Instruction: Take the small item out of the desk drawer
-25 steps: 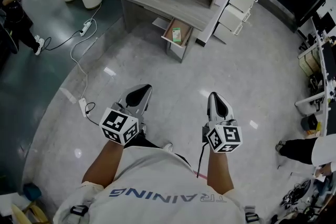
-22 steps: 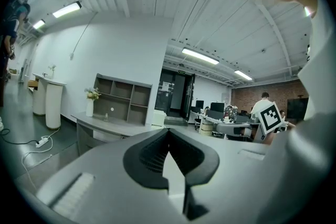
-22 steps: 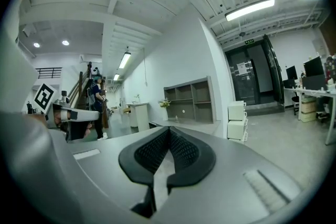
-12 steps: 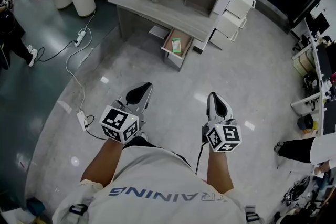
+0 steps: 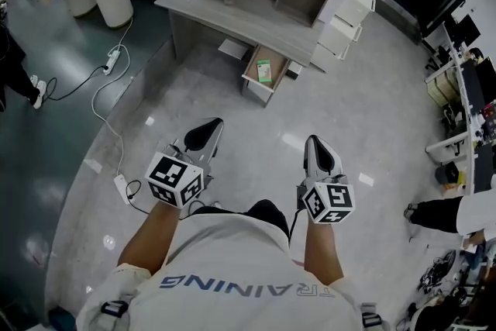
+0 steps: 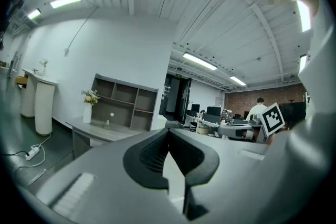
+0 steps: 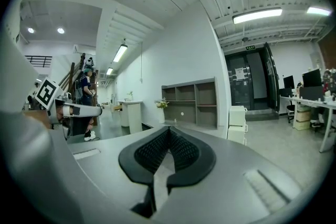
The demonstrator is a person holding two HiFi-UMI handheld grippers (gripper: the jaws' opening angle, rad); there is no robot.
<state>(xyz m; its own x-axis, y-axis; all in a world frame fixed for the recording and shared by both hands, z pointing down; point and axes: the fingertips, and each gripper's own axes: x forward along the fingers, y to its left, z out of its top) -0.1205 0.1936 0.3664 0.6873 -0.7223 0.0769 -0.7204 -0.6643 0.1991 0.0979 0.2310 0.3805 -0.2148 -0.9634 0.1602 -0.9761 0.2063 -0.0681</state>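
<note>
Left gripper (image 5: 203, 132) and right gripper (image 5: 319, 151) are closed and empty, well away from the desk (image 5: 232, 12). A small green packet (image 5: 265, 70) lies in the open drawer (image 5: 256, 91) (below the desk's front edge). If the jaws arrive closed, they could shove it deeper.

Green-and-white item (image 5: 264, 70) in the open drawer (image 5: 253, 83), upper middle of the head view: too small to identify. Left edge cuts off a person (image 5: 8, 58).

The only legible text is "TRAINING", in blue capitals seen inverted on the person's pale shirt (image 5: 232, 248); the left tongs (image 5: 206, 128) and right tongs (image 5: 318, 145) carry cubes bearing black-and-white square coded markers.
</note>
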